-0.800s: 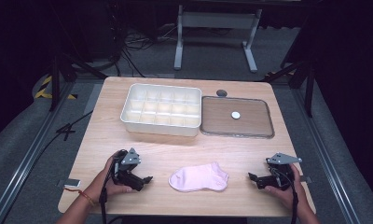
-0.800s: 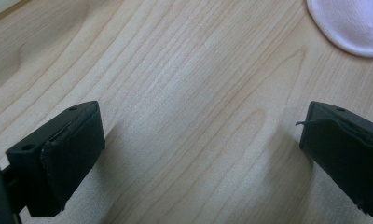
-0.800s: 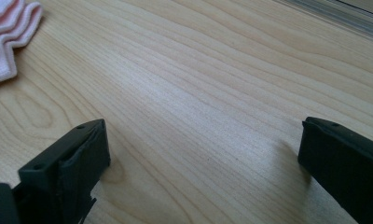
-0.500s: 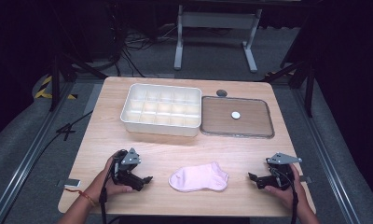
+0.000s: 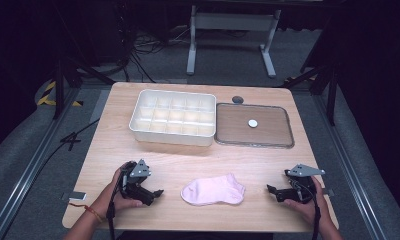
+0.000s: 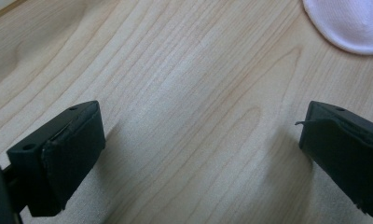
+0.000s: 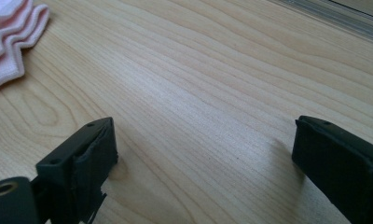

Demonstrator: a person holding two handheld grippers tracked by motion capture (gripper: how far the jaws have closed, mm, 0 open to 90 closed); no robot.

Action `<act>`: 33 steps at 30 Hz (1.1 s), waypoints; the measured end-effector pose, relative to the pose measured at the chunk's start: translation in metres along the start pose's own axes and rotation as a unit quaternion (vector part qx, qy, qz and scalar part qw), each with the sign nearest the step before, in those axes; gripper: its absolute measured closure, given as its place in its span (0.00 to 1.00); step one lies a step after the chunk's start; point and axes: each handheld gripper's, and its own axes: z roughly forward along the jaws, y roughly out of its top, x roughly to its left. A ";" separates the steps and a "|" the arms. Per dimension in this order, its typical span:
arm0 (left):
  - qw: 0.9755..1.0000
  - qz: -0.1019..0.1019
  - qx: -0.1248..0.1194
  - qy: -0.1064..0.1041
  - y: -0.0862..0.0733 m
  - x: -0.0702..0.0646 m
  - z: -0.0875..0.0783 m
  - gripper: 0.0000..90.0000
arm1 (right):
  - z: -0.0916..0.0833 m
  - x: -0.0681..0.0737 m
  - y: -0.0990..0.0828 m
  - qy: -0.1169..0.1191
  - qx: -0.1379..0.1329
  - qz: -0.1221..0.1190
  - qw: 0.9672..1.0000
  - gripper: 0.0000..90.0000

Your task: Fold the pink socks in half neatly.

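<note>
A pink sock [image 5: 213, 190] lies flat near the table's front edge, midway between both hands. My left gripper [image 5: 157, 194] rests on the wood to the sock's left, open, with bare table between its jaws; the sock's toe [image 6: 350, 23] shows at the top right of the left gripper view. My right gripper [image 5: 271, 190] rests to the sock's right, also open and holding nothing. The sock's cuff [image 7: 12, 35] sits at the top left of the right gripper view. Both grippers [image 6: 201, 161] [image 7: 205, 163] stand apart from the sock.
A white divided tray [image 5: 138, 122] stands at the back left of the table. Beside it on the right lies a flat brown lid [image 5: 273, 131] with a small white knob [image 5: 252, 123]. A small dark disc [image 5: 237, 99] sits behind them.
</note>
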 end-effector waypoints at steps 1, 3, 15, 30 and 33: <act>1.000 0.000 -0.001 -0.001 0.000 0.000 0.000 0.00 | 0.000 0.000 0.000 -0.001 0.000 -0.001 1.000 0.09; 1.000 0.000 -0.001 -0.001 0.000 0.000 0.000 0.00 | 0.000 0.000 0.000 0.000 0.000 0.001 1.000 0.09; 1.000 0.000 -0.001 -0.001 0.000 0.000 0.000 0.00 | -0.012 0.009 0.010 0.032 -0.041 -0.024 0.998 0.45; 1.000 -0.003 0.000 0.001 0.000 -0.001 0.000 0.00 | 0.000 0.069 0.049 0.123 -0.063 -0.109 0.984 0.70; 1.000 -0.006 -0.001 0.002 0.000 -0.001 0.001 0.00 | 0.006 0.081 0.057 0.134 -0.064 -0.123 0.981 0.71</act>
